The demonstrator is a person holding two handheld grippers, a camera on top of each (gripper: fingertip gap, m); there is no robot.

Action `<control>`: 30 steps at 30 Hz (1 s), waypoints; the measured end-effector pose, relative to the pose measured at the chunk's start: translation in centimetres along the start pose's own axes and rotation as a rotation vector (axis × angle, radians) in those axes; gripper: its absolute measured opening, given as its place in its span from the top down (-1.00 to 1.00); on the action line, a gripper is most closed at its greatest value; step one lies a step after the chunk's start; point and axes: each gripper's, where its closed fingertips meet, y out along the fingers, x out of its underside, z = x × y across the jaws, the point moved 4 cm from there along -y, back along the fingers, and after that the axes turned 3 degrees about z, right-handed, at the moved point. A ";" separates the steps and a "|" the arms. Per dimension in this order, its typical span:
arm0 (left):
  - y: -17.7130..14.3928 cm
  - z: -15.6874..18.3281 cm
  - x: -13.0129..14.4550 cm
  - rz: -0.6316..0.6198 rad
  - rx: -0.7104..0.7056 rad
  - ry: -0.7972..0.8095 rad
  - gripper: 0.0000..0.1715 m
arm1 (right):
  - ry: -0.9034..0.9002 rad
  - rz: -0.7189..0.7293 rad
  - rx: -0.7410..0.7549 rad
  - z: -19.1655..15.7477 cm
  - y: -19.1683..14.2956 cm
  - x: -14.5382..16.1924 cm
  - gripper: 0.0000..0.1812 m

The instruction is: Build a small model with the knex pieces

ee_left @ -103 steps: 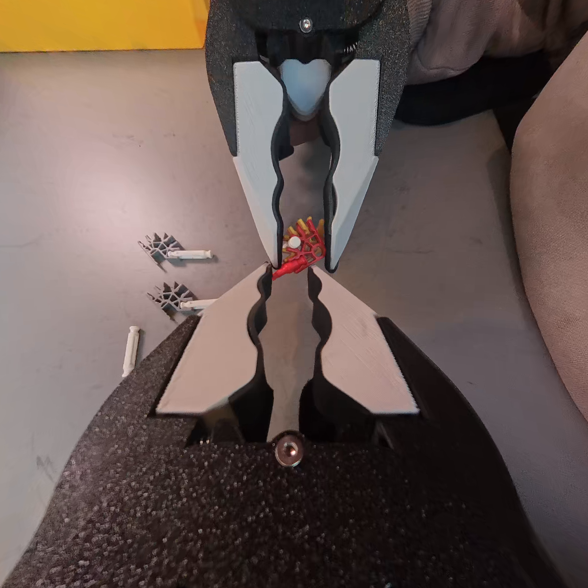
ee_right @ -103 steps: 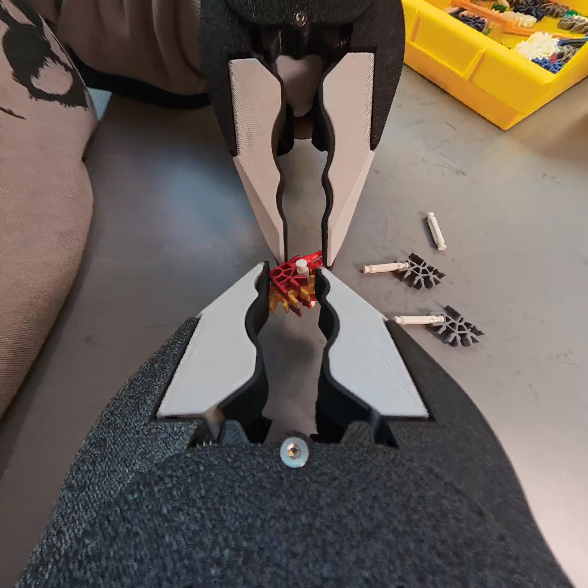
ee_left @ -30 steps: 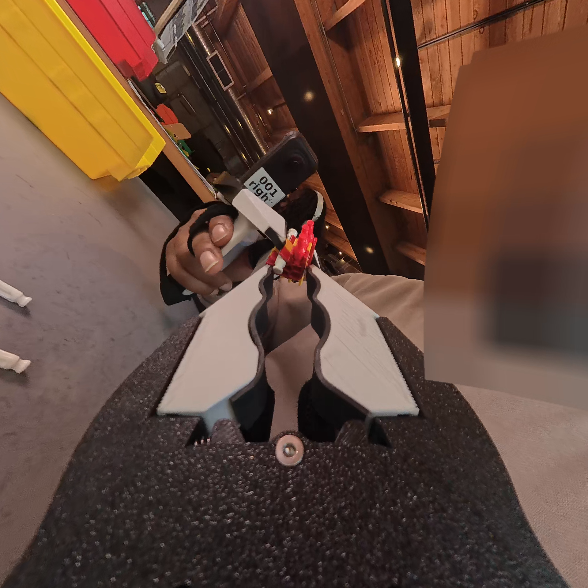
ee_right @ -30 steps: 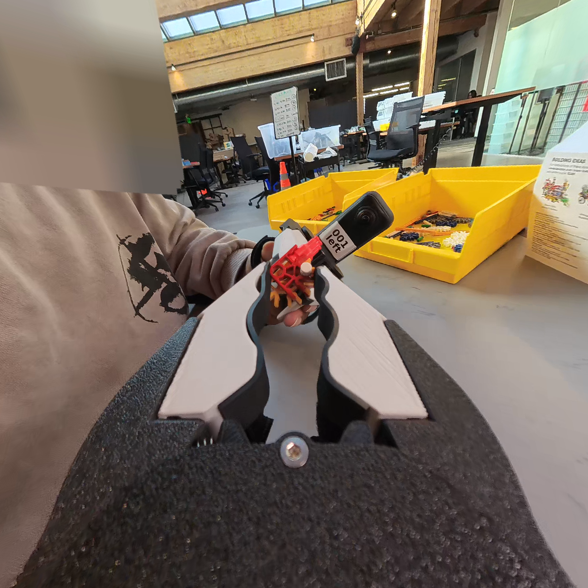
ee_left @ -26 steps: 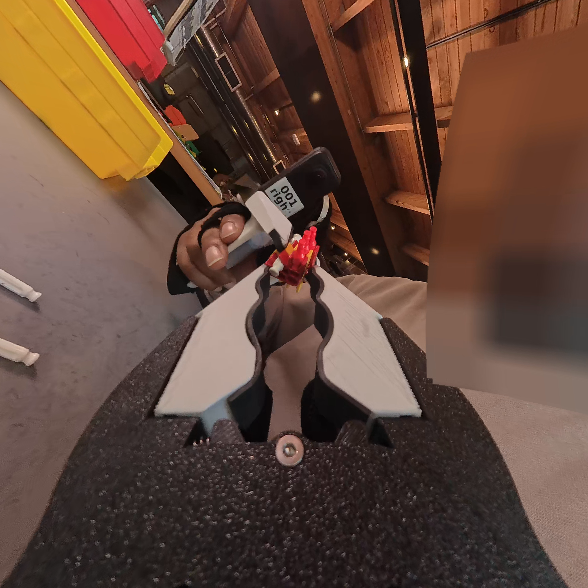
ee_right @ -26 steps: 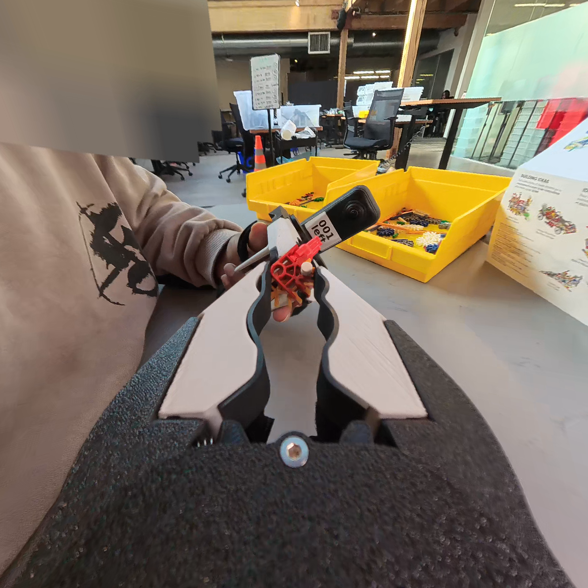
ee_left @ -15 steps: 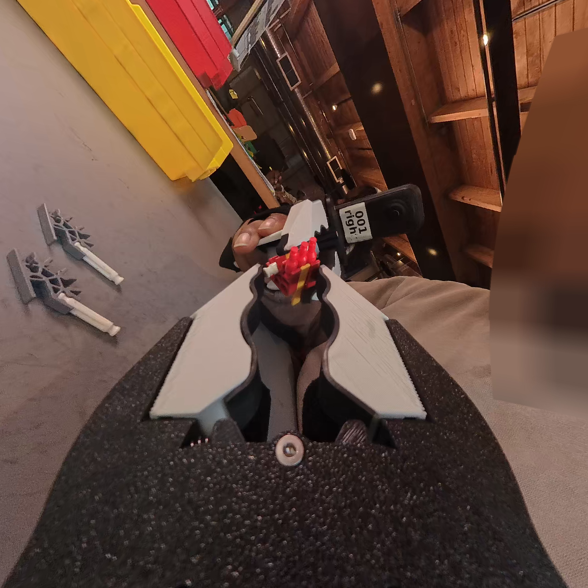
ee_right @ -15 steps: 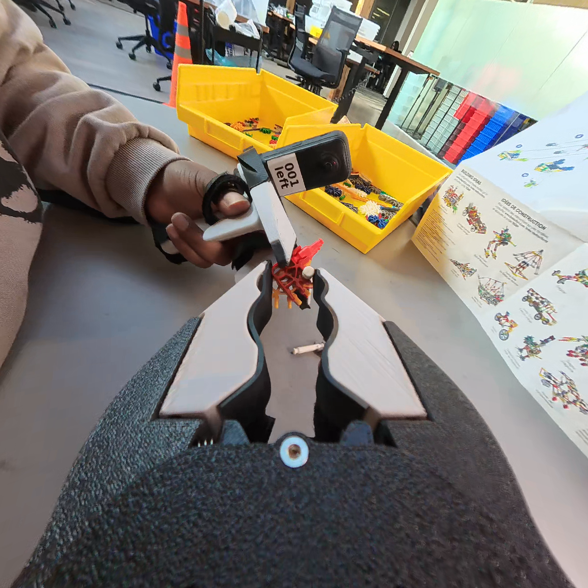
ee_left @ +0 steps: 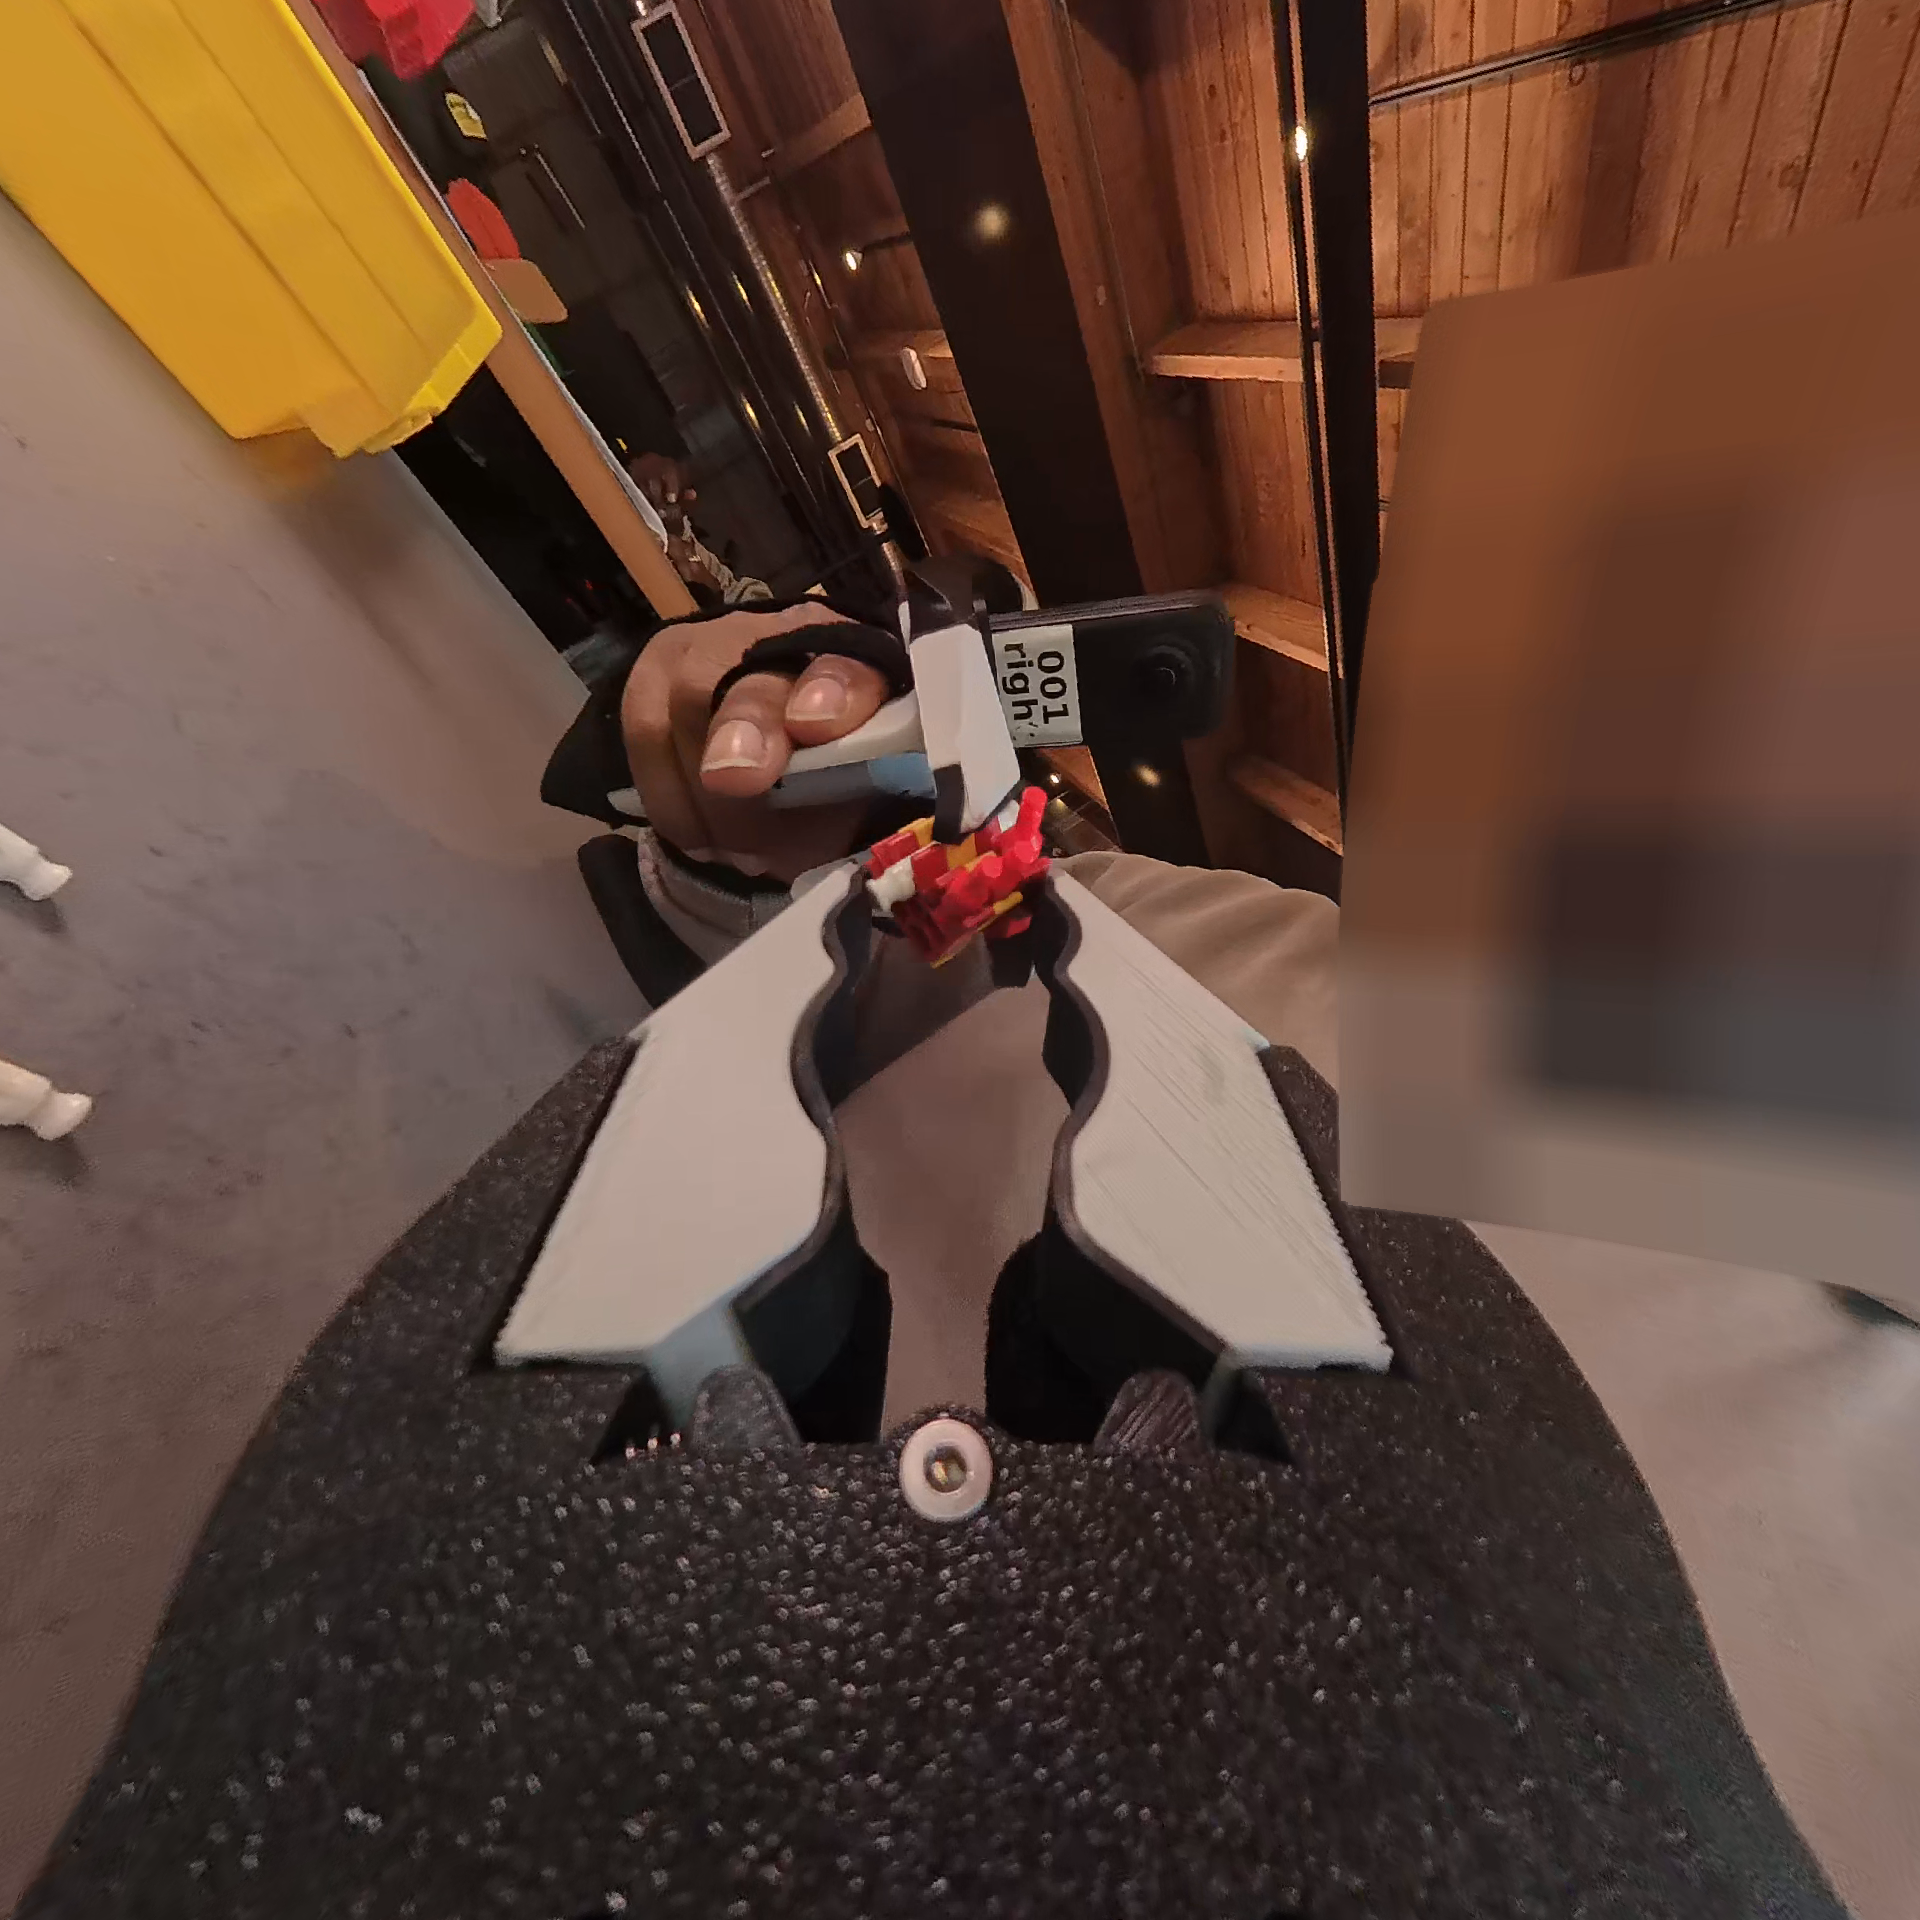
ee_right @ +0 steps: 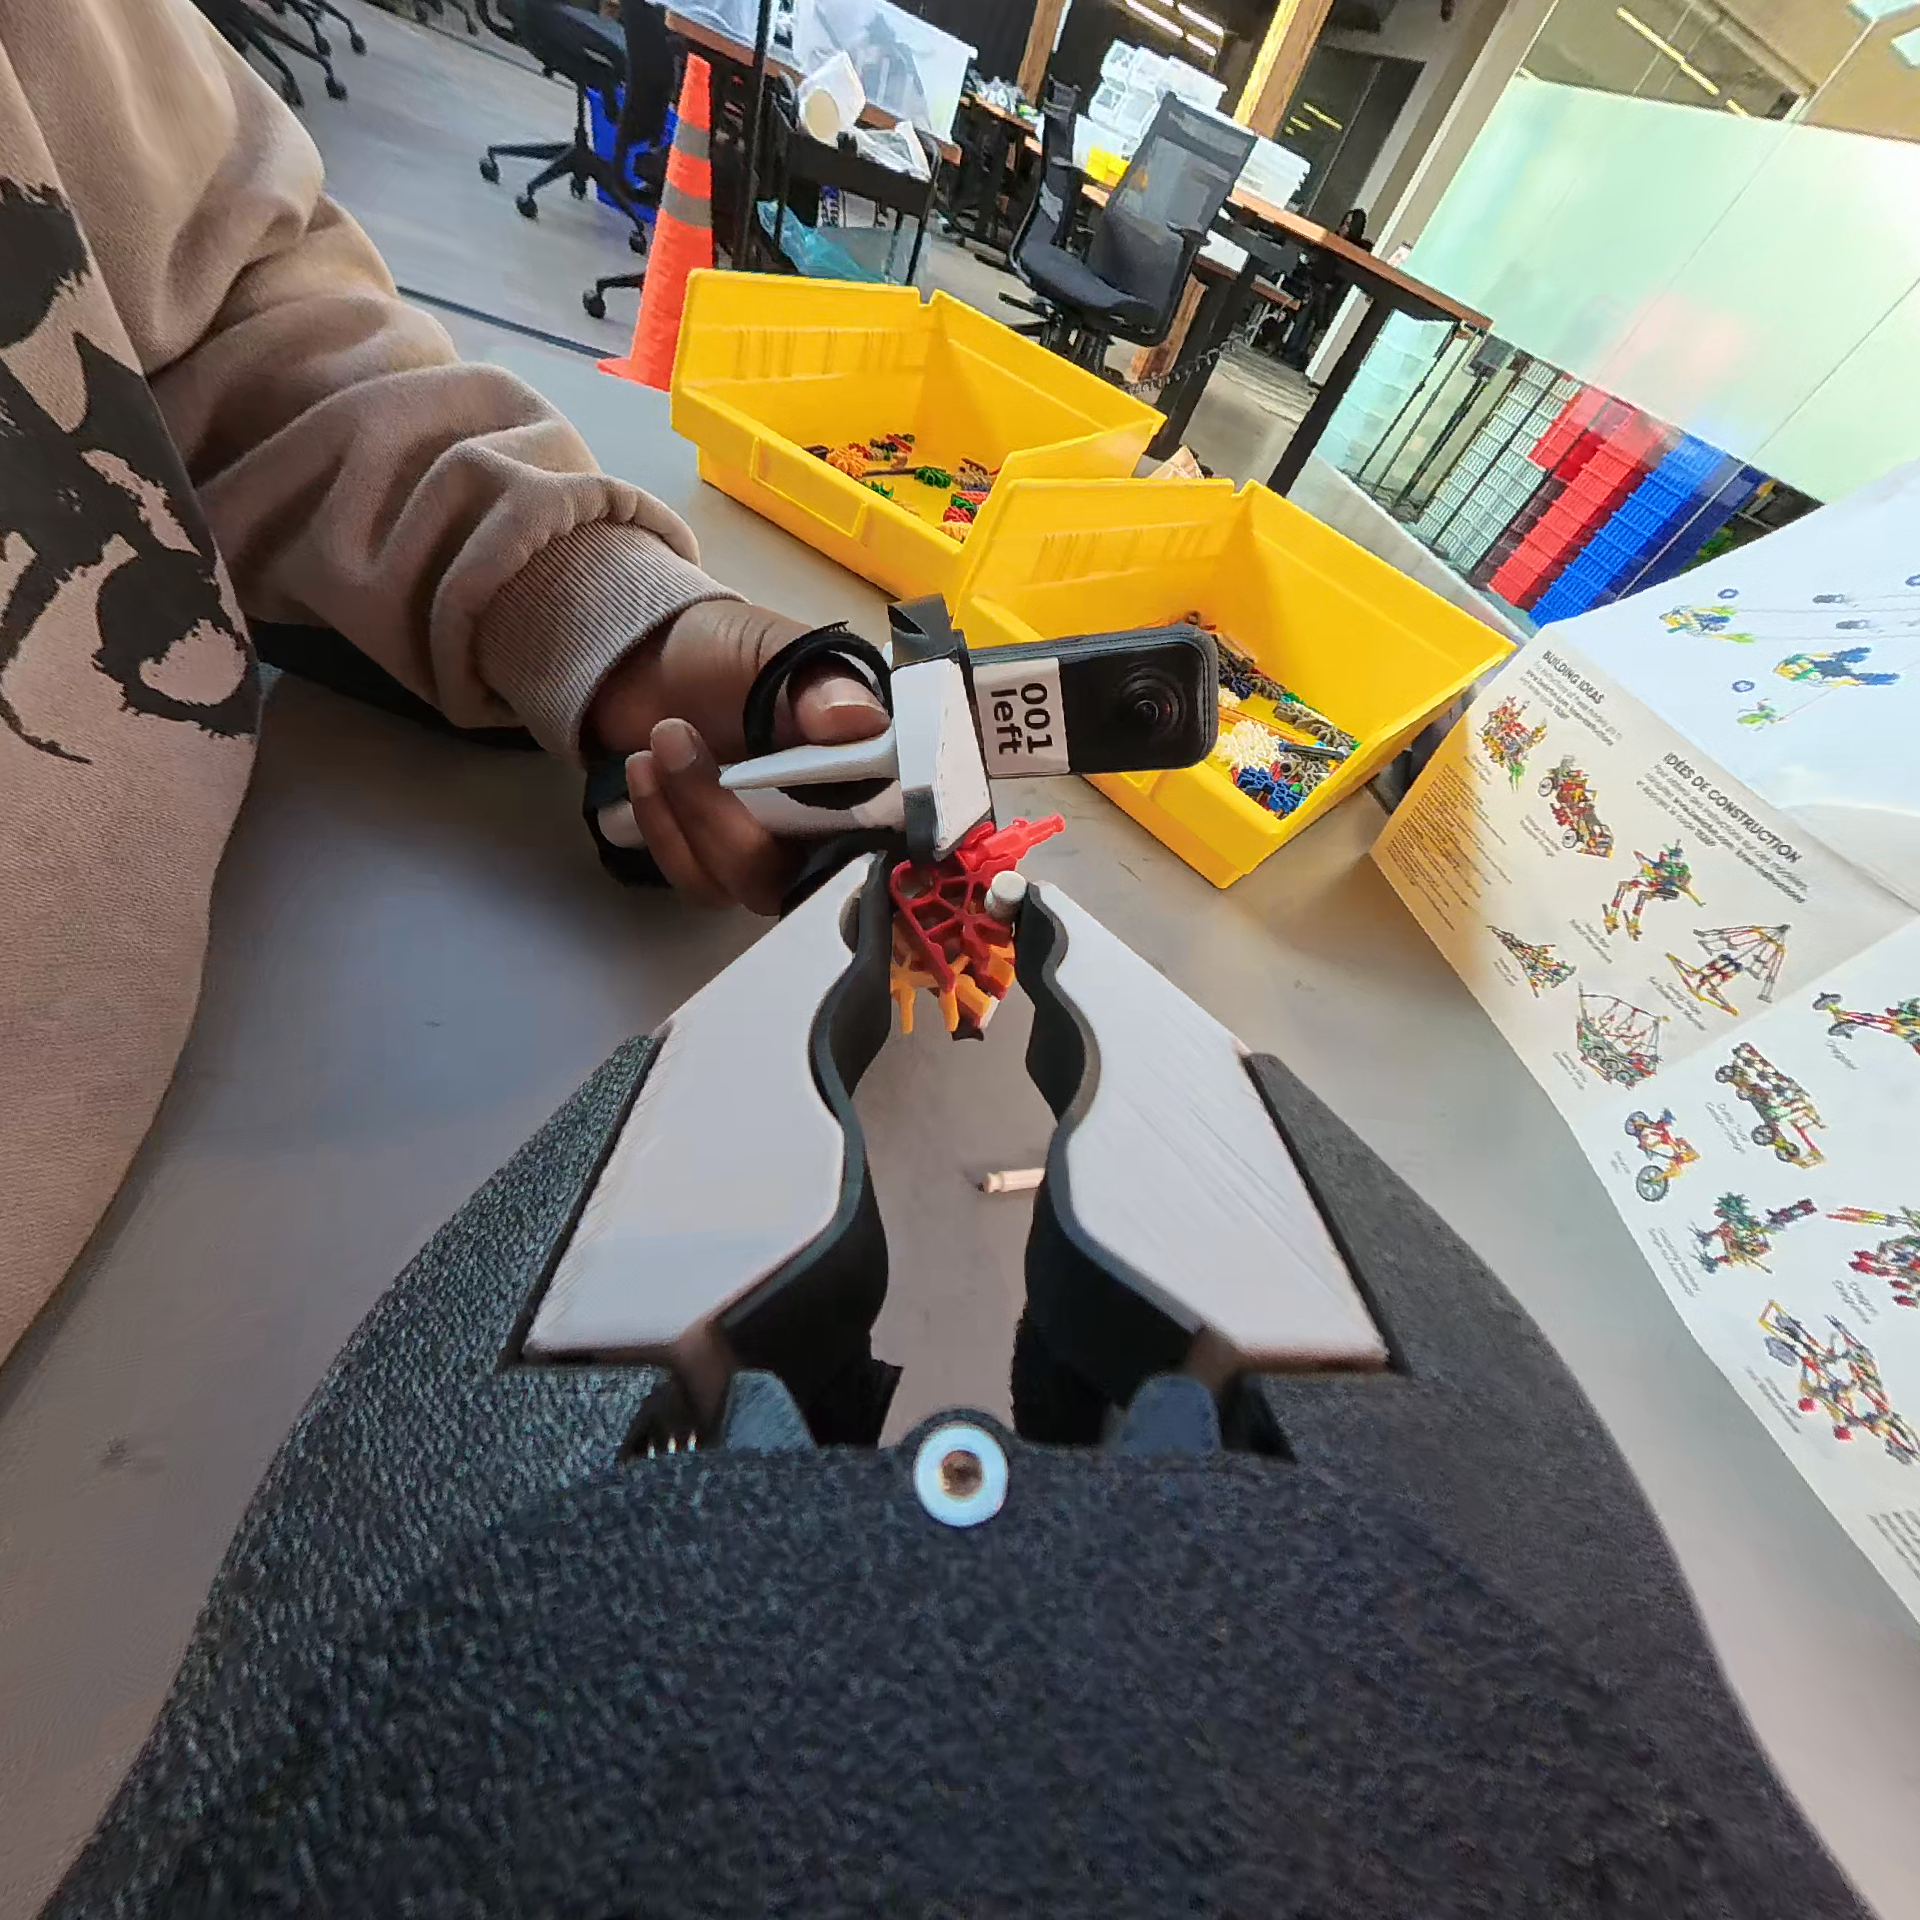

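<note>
Your right gripper (ee_right: 951,914) has its fingers clamped on the small red-and-orange connector cluster (ee_right: 945,935), held up off the grey bench (ee_right: 364,987) with a white rod end (ee_right: 1006,891) poking out at the top. Your left gripper (ee_left: 951,904) meets the same cluster from the opposite side — in the right wrist view its tip pinches the red prong that sticks up, so both sets of fingers are closed on one small piece.

The danger here, as I judge it, is two grips pulling against each other: twist or spread your hands unevenly and the snapped joints could pop apart, or the cluster could spring out of the narrow tips. It would drop toward the bench, where a loose white rod (ee_right: 1013,1181) lies right below, or roll toward the yellow bins (ee_right: 1351,623) and the printed instruction sheet (ee_right: 1662,935).
</note>
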 end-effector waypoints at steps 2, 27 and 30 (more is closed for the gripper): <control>0.1 0.1 0.1 -0.003 0.019 -0.001 0.65 | -0.007 0.001 -0.006 -0.1 -0.1 -0.3 0.79; -0.4 -0.2 -0.7 0.050 -0.067 0.112 0.64 | 0.158 0.015 0.020 1.2 -0.4 0.6 0.73; -0.3 0.0 -0.8 0.039 -0.044 0.110 0.64 | 0.179 0.045 0.004 1.2 -0.4 0.4 0.74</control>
